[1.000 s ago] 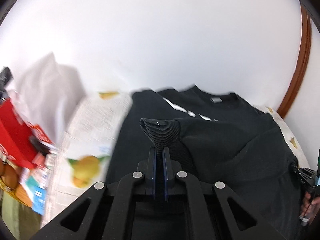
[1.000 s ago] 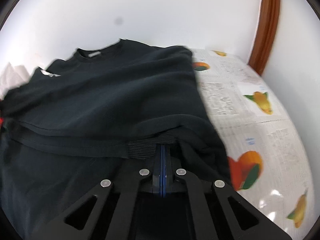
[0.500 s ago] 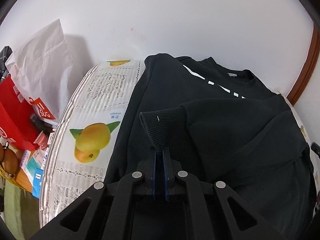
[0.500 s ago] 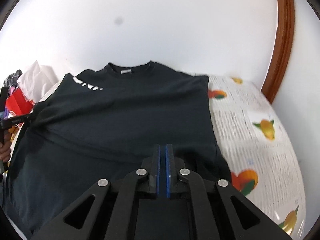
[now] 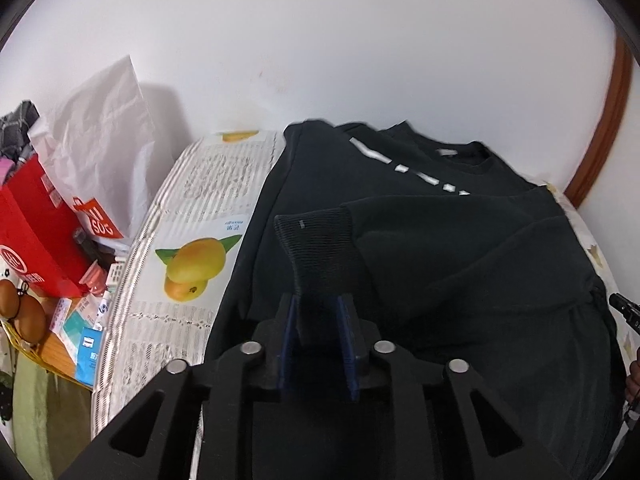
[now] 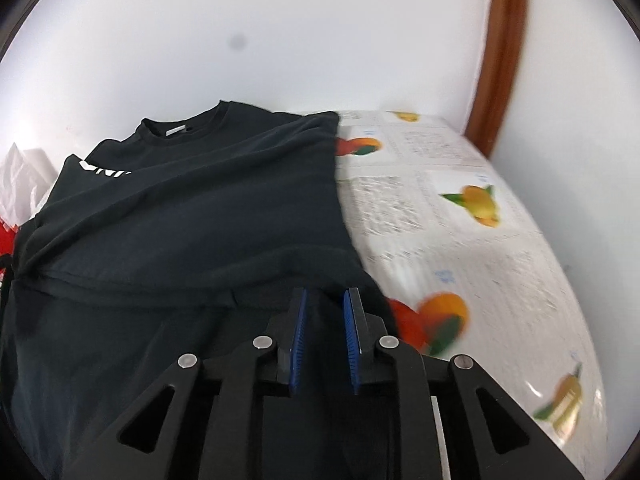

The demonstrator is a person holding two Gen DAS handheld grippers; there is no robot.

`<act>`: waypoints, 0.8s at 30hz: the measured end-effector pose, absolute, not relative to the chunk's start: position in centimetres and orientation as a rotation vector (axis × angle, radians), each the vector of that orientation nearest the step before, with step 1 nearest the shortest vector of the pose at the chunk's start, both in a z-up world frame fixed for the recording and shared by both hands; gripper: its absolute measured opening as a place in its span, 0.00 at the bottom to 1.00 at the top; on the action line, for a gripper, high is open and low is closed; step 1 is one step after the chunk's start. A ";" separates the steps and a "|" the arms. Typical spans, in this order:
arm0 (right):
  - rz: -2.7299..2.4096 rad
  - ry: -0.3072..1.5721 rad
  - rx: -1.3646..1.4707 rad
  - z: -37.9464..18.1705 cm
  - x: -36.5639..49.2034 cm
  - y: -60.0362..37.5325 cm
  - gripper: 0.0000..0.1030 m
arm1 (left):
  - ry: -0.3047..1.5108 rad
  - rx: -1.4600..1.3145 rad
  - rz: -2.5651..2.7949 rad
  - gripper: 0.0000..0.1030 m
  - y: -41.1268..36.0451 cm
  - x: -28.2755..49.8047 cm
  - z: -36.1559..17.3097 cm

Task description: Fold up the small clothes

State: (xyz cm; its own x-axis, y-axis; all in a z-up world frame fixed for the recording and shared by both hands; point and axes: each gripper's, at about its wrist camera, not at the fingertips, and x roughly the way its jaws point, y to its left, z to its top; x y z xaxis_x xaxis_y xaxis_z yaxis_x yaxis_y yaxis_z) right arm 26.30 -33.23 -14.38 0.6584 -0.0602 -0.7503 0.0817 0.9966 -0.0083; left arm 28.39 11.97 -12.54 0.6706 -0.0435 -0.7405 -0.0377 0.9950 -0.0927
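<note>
A black sweatshirt [image 5: 460,248] with white lettering lies flat on the fruit-printed tablecloth [image 5: 200,208], collar toward the wall. One sleeve is folded across the body, and its ribbed cuff [image 5: 316,240] runs down between the blue pads of my left gripper [image 5: 317,320]. Those jaws are opening and the pads stand just off the cuff. In the right wrist view the sweatshirt [image 6: 192,216] fills the left half. My right gripper [image 6: 324,312] hovers over its right edge, jaws opening, with only flat fabric beneath the gap.
A white paper bag [image 5: 104,128], a red bag [image 5: 36,232] and small clutter crowd the table's left end. A brown wooden frame [image 6: 500,48] stands against the white wall at the right. Bare tablecloth [image 6: 460,216] lies right of the sweatshirt. The other gripper's tip [image 5: 624,312] shows at the right edge.
Both grippers were shut on sweatshirt fabric a second ago; now their pads stand apart. The left lowered the cuff onto the body. The right let go of the ribbed edge and drew back.
</note>
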 end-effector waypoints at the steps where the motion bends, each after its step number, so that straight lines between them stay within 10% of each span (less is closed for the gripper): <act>1: -0.079 0.848 0.028 -14.2 25.6 -33.6 0.18 | 0.827 -0.101 -0.002 0.28 11.8 27.9 -12.2; 12: -0.139 0.860 0.062 -13.5 18.5 -36.7 0.18 | 0.779 -0.105 -0.033 0.47 10.0 22.0 -8.9; 24: -0.069 0.862 0.070 -15.0 12.1 -36.5 0.49 | 0.838 -0.127 -0.010 0.54 11.7 15.9 -11.9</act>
